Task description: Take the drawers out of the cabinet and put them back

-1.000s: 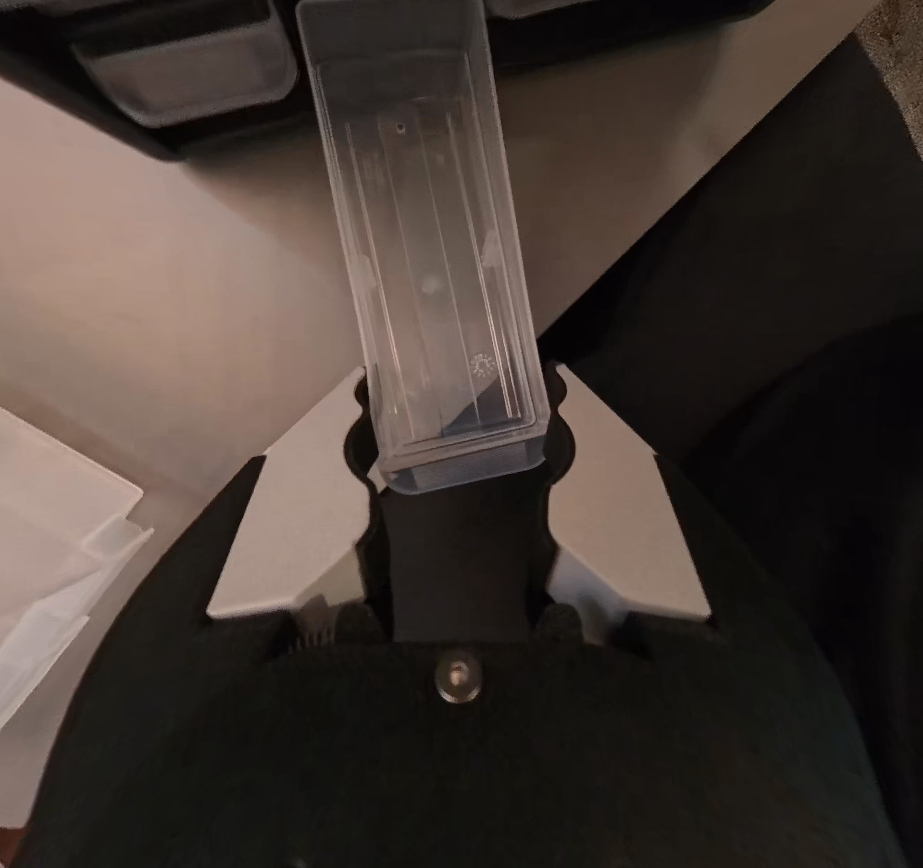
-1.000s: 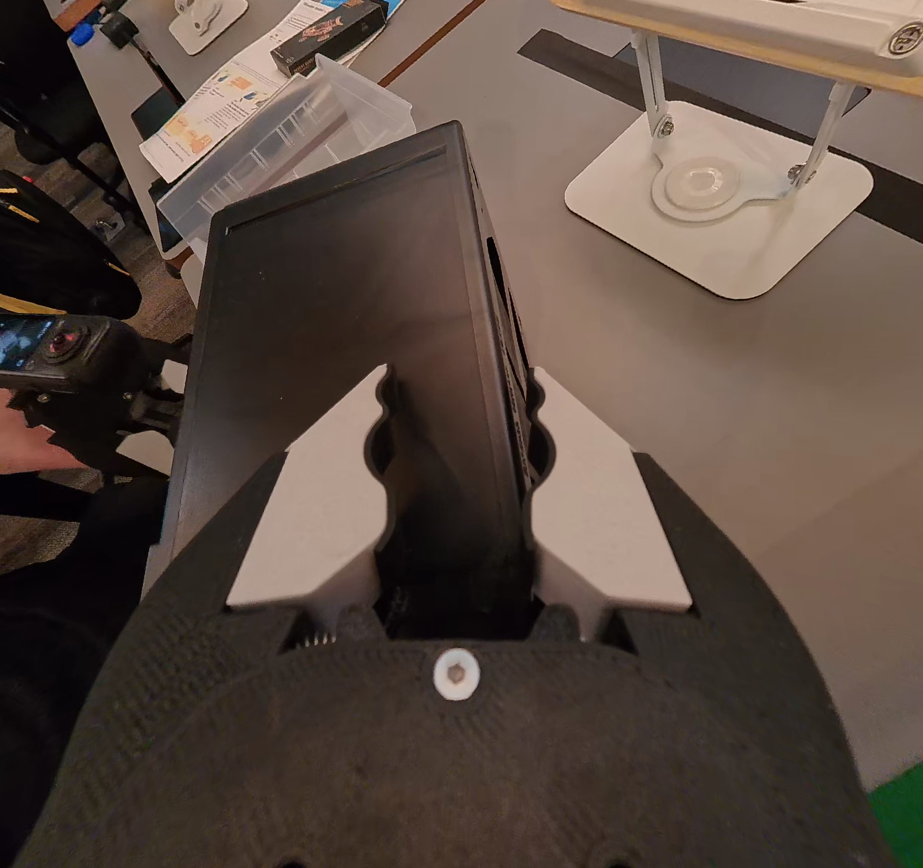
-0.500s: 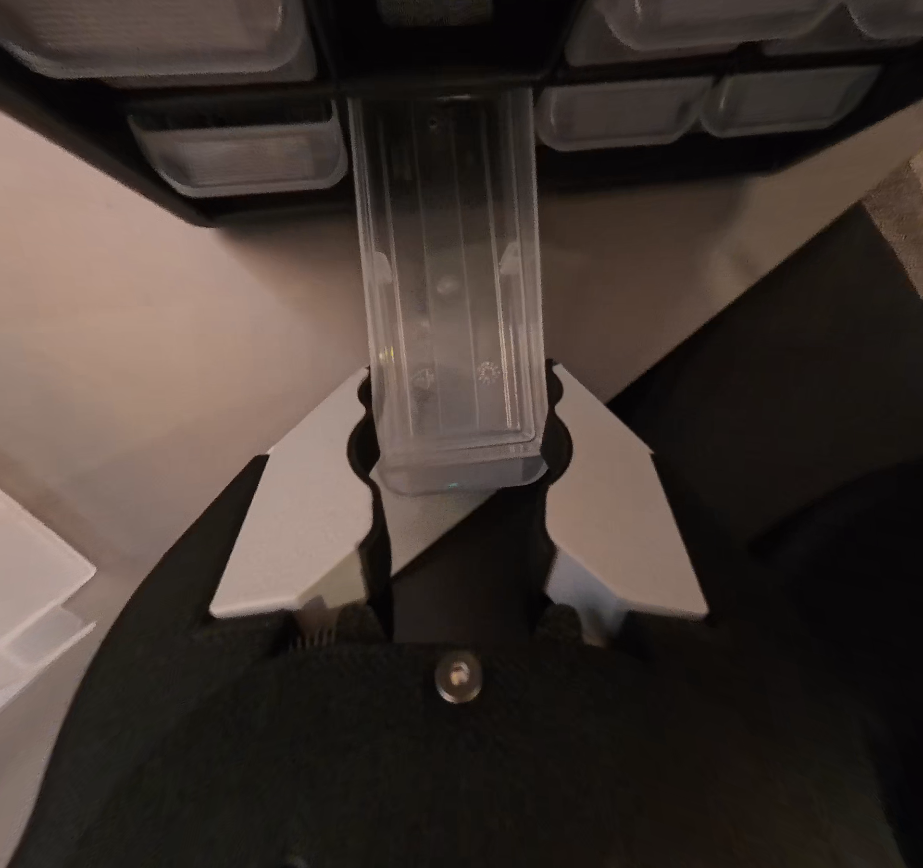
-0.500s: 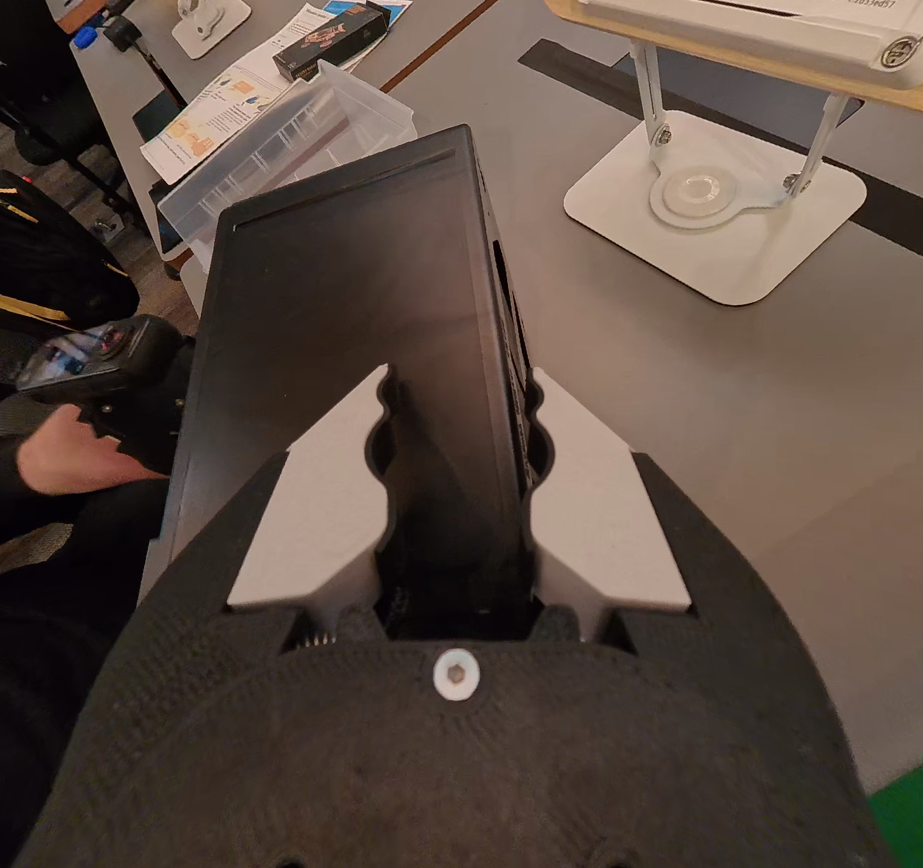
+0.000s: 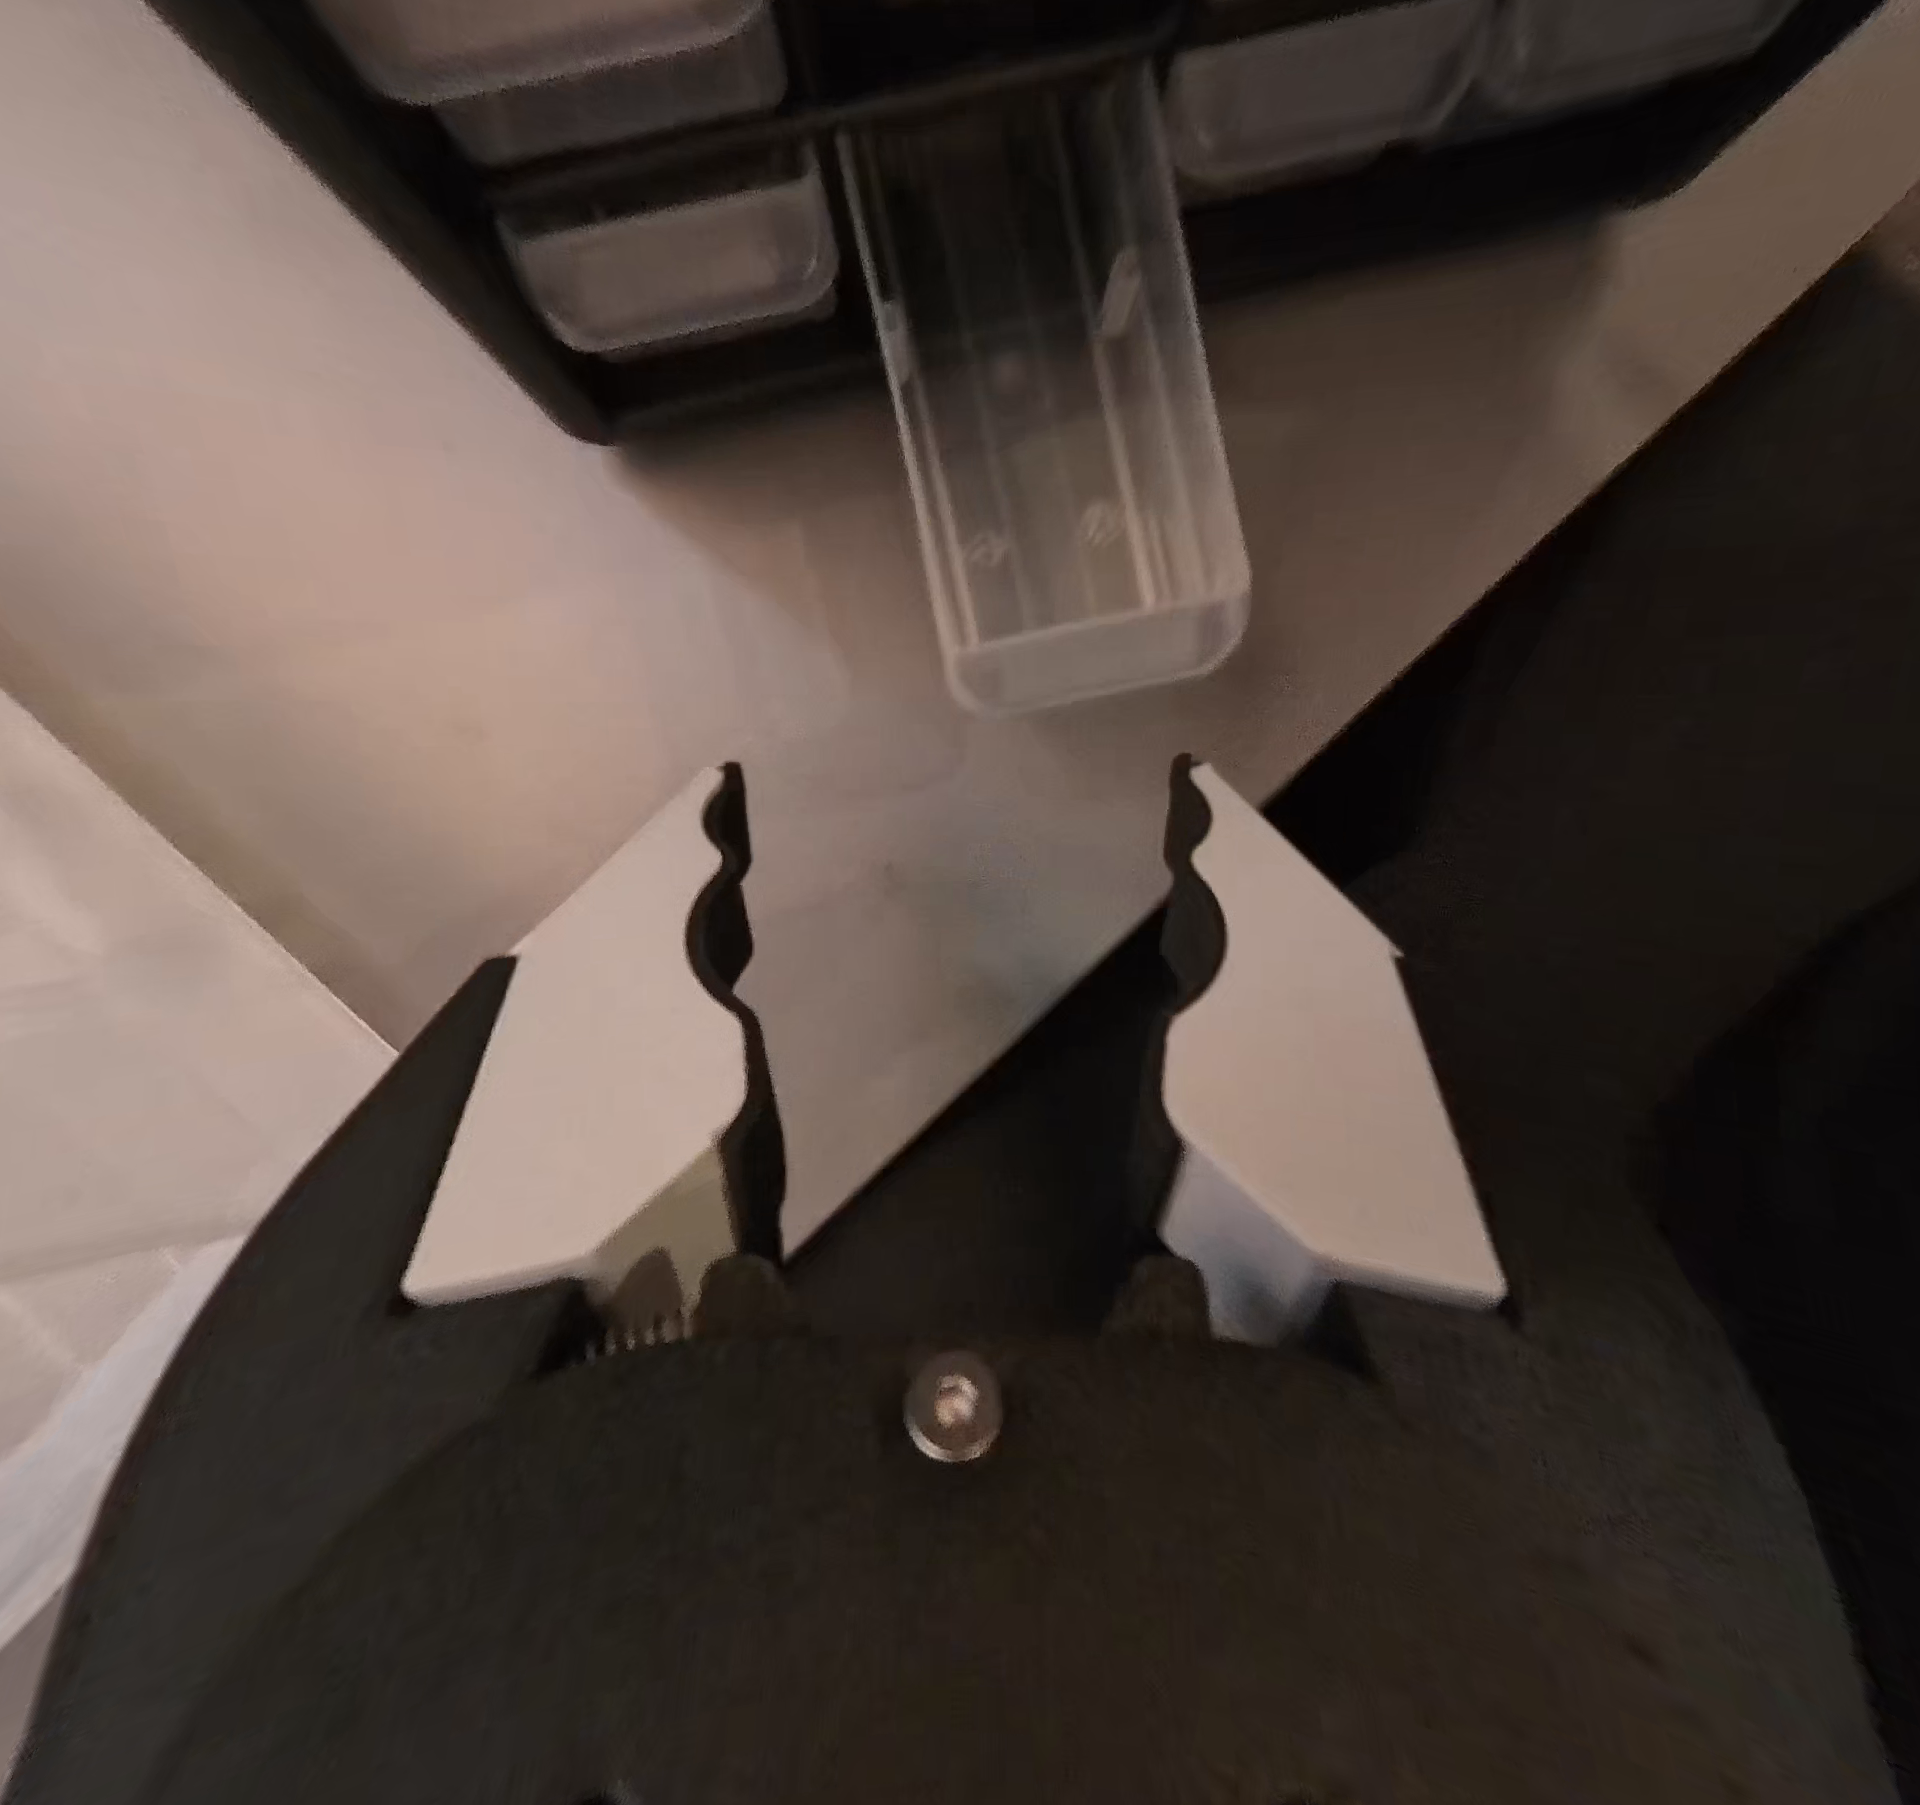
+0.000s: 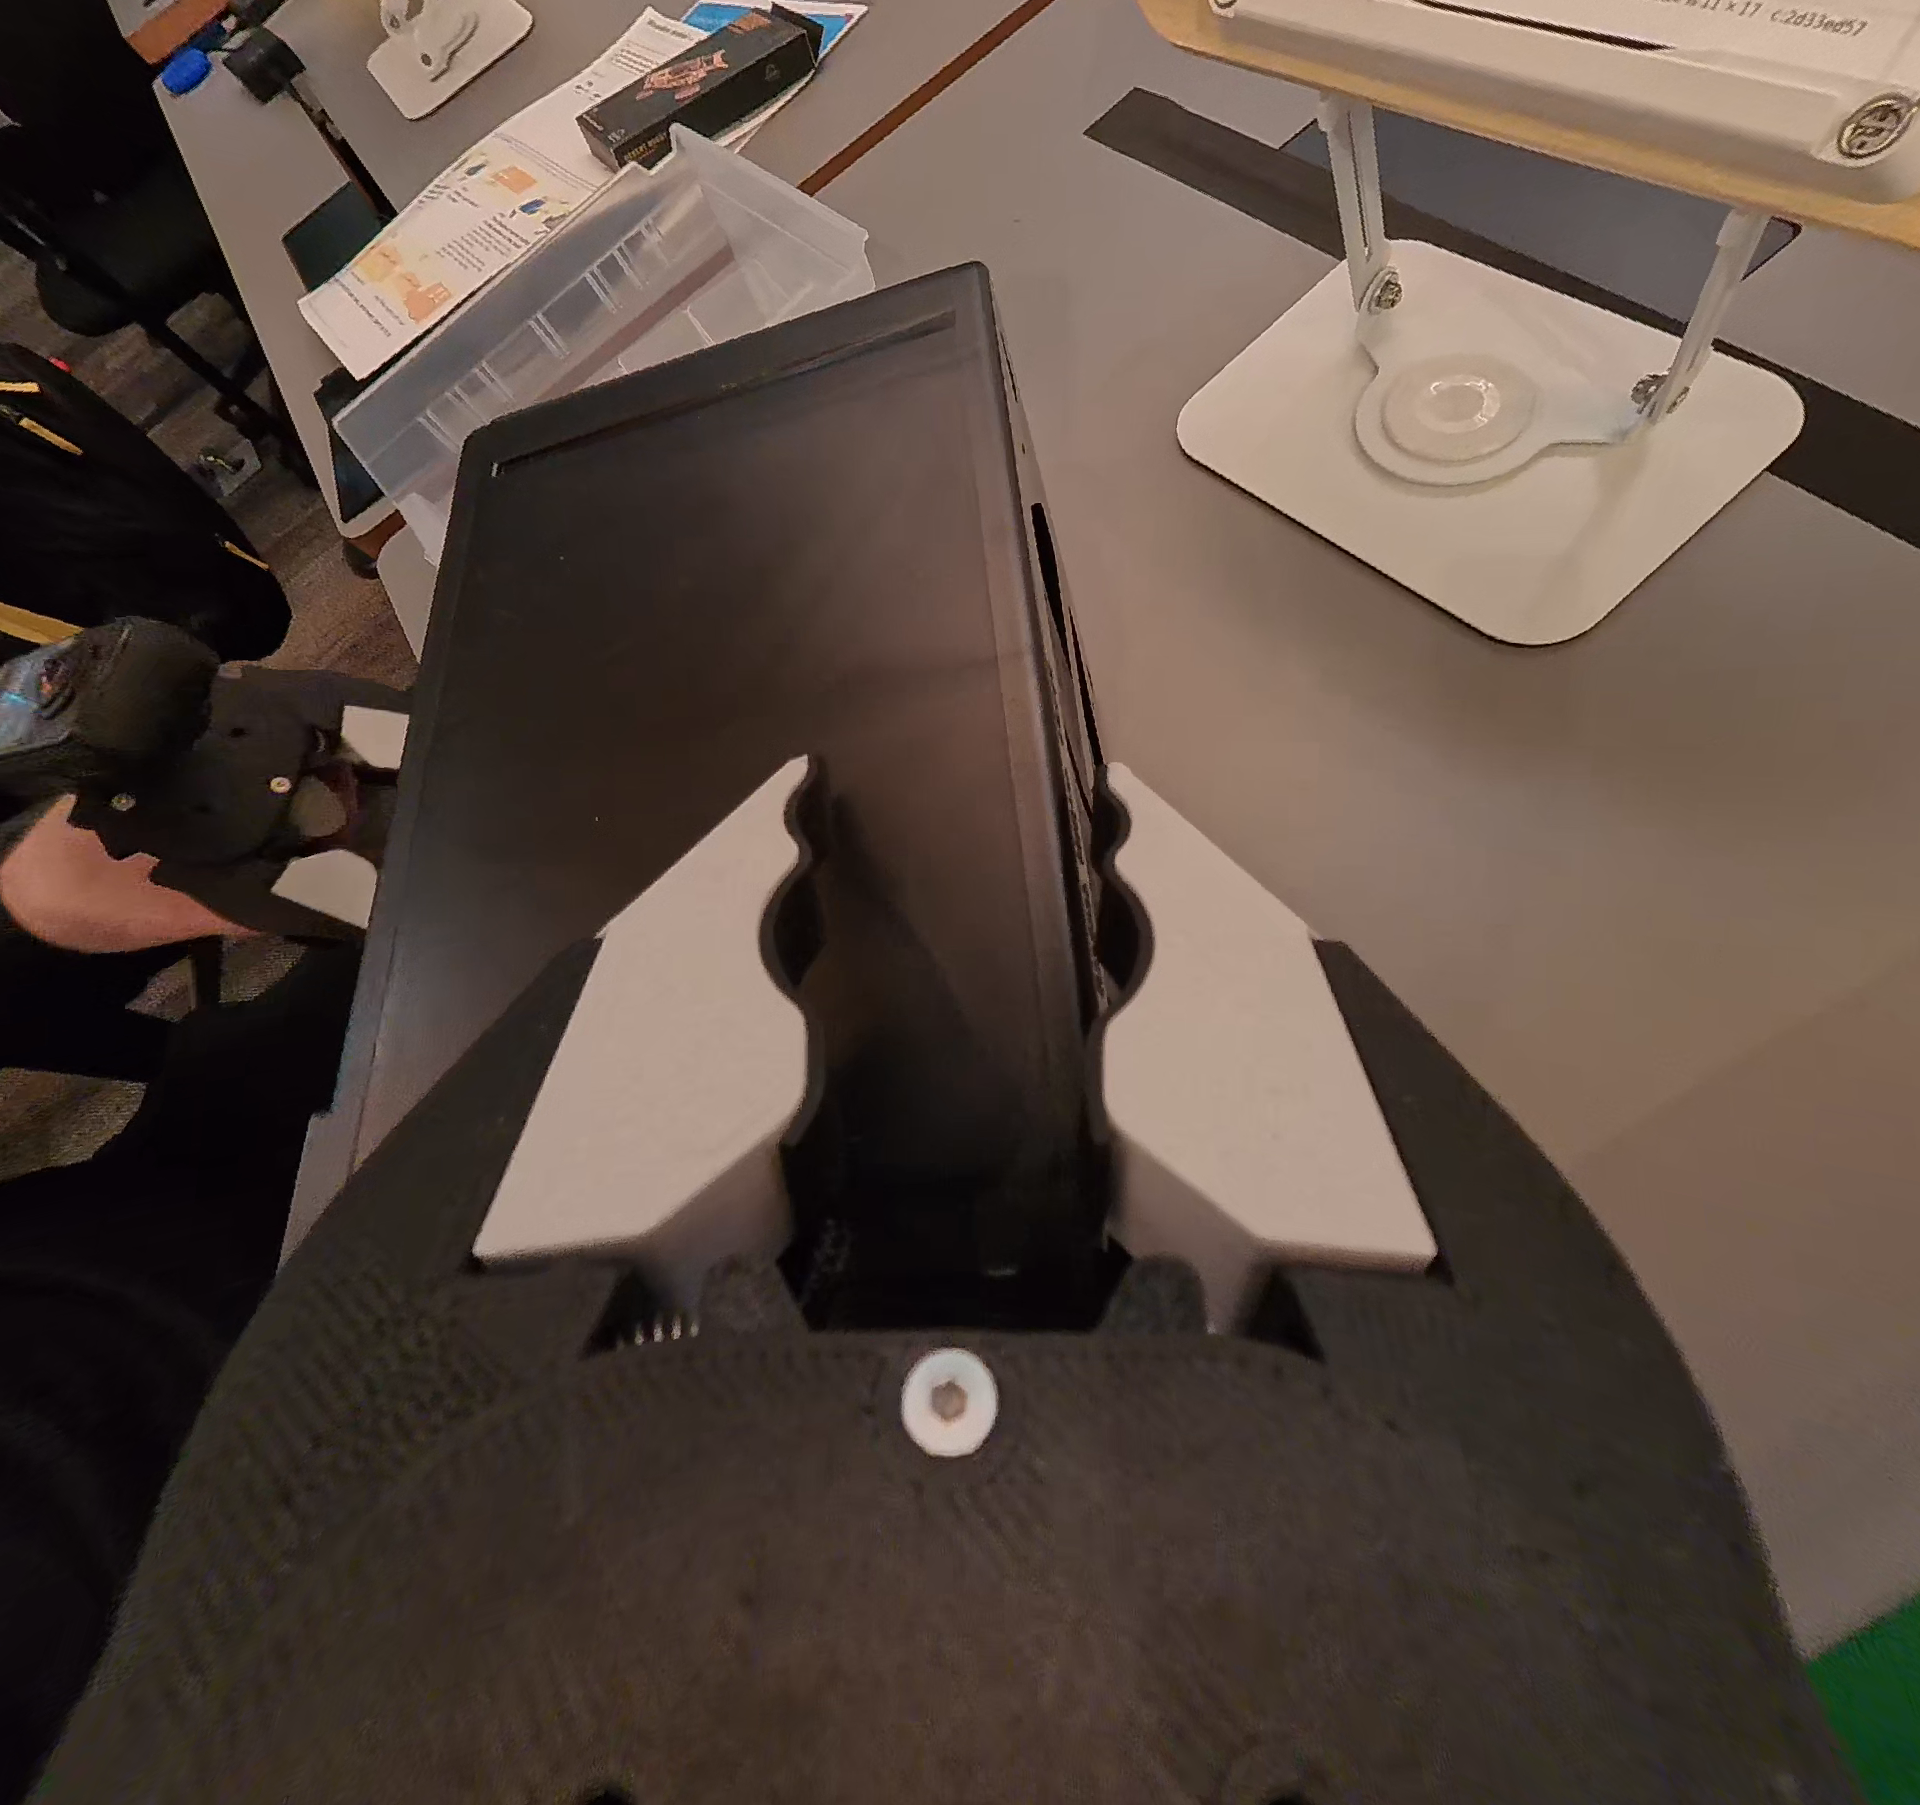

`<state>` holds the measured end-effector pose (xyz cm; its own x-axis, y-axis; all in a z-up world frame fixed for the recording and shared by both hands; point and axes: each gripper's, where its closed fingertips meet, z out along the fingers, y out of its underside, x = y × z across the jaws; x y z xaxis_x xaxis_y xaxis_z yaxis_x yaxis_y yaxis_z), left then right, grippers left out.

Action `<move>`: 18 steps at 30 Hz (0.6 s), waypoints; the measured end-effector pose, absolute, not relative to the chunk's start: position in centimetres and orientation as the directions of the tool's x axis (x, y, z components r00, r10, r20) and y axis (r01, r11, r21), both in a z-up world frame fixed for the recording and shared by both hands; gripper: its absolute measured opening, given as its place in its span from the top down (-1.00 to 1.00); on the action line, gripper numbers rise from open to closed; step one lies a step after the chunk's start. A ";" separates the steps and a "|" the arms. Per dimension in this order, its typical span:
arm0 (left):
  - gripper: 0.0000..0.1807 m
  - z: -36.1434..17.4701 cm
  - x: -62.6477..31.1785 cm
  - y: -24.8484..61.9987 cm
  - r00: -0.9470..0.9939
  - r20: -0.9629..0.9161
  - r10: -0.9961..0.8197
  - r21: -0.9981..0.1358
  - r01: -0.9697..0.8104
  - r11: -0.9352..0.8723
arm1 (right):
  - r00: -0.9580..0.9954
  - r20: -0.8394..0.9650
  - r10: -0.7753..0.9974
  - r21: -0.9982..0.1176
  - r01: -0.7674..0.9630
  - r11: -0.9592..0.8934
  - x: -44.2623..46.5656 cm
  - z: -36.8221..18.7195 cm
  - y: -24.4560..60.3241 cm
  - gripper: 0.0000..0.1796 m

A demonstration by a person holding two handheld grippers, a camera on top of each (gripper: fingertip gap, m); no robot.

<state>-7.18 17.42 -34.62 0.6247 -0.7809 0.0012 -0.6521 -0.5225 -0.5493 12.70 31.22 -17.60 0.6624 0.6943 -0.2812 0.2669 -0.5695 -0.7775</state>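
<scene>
So my left gripper (image 5: 956, 779) is spread wide with nothing in it, both white fingers (image 5: 613, 1059) apart in the lower middle of the left wrist view, and there's a clear gap between the tips and the drawer. The drawer (image 5: 1049, 405) sits just above them, centre of the frame: a long narrow clear plastic tray, see-through walls, rounded corners at the near end, a few moulded ridges running along its floor and a couple of tiny embossed marks near the front. Nothing visible inside it. Its far end is tucked into a slot in the bottom row of the cabinet (image 5: 665, 405), the rest sticks out over the pale table (image 5: 312, 529), angled a bit toward the right. Along the top of the frame the cabinet is a black frame with frosted drawer fronts on both sides of the open one, a bit blurry. Something translucent white sits at the lower left edge, can't tell what.

My right gripper (image 6: 961, 789) is clamped on the cabinet's (image 6: 727, 716) top edge, one finger on the flat black top panel, the other down the back side. From here the cabinet is a tall glossy black box on the grey table (image 6: 1351, 872). Past it, upper left, a clear plastic organiser box (image 6: 623, 301); upper right, a white stand (image 6: 1486, 446).
</scene>
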 end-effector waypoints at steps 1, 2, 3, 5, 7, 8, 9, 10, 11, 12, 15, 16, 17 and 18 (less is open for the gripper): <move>0.19 -34.6 -7.0 18.2 0.637 -0.010 -0.771 -0.566 -0.639 -0.521 | 0.663 -0.281 0.694 -0.778 0.267 -0.569 12.7 -17.6 31.2 0.45; 0.23 -34.5 -6.7 19.0 0.654 -0.016 -0.756 -0.579 -0.622 -0.526 | 0.663 -0.281 0.694 -0.779 0.265 -0.568 12.7 -17.6 31.2 0.45; 0.16 -34.5 -6.3 19.8 0.669 -0.019 -0.743 -0.592 -0.606 -0.530 | 0.664 -0.281 0.693 -0.779 0.264 -0.568 12.7 -17.6 31.2 0.45; 0.10 -34.1 -5.5 21.8 0.709 -0.050 -0.703 -0.628 -0.570 -0.530 | 0.666 -0.281 0.691 -0.779 0.263 -0.570 12.7 -17.6 31.2 0.45; 0.01 -34.1 -4.6 23.4 0.733 -0.080 -0.675 -0.651 -0.551 -0.522 | 0.667 -0.281 0.690 -0.778 0.262 -0.570 12.7 -17.6 31.2 0.45; -0.05 -34.1 -4.3 24.2 0.756 -0.082 -0.650 -0.660 -0.530 -0.533 | 0.667 -0.281 0.690 -0.778 0.262 -0.571 12.7 -17.6 31.2 0.45; -0.10 -34.1 -4.0 25.0 0.776 -0.079 -0.626 -0.673 -0.505 -0.541 | 0.667 -0.281 0.690 -0.778 0.263 -0.571 12.7 -17.6 31.2 0.45; -0.19 -34.0 -3.9 25.9 0.802 -0.082 -0.591 -0.685 -0.476 -0.551 | 0.667 -0.281 0.690 -0.778 0.263 -0.571 12.7 -17.6 31.2 0.45; -0.25 -34.1 -3.6 26.6 0.817 -0.075 -0.571 -0.694 -0.454 -0.559 | 0.668 -0.280 0.690 -0.778 0.263 -0.570 12.7 -17.6 31.2 0.45; -0.30 -34.2 -3.3 27.0 0.828 -0.061 -0.557 -0.702 -0.433 -0.566 | 0.669 -0.278 0.690 -0.779 0.263 -0.569 12.7 -17.6 31.2 0.45; -0.39 -34.2 -3.5 27.2 0.838 -0.033 -0.545 -0.709 -0.404 -0.578 | 0.671 -0.272 0.690 -0.783 0.262 -0.564 12.8 -17.5 31.3 0.45; -0.42 -34.0 -3.9 26.8 0.835 -0.039 -0.549 -0.702 -0.413 -0.580 | 0.671 -0.270 0.690 -0.784 0.263 -0.562 12.8 -17.5 31.3 0.45; -0.43 -33.5 -4.4 26.3 0.833 -0.052 -0.551 -0.705 -0.421 -0.570 | 0.671 -0.269 0.691 -0.785 0.263 -0.561 12.8 -17.5 31.3 0.45; -0.41 -32.5 -5.4 25.9 0.835 -0.074 -0.545 -0.711 -0.427 -0.558 | 0.671 -0.269 0.691 -0.785 0.264 -0.561 12.8 -17.5 31.3 0.45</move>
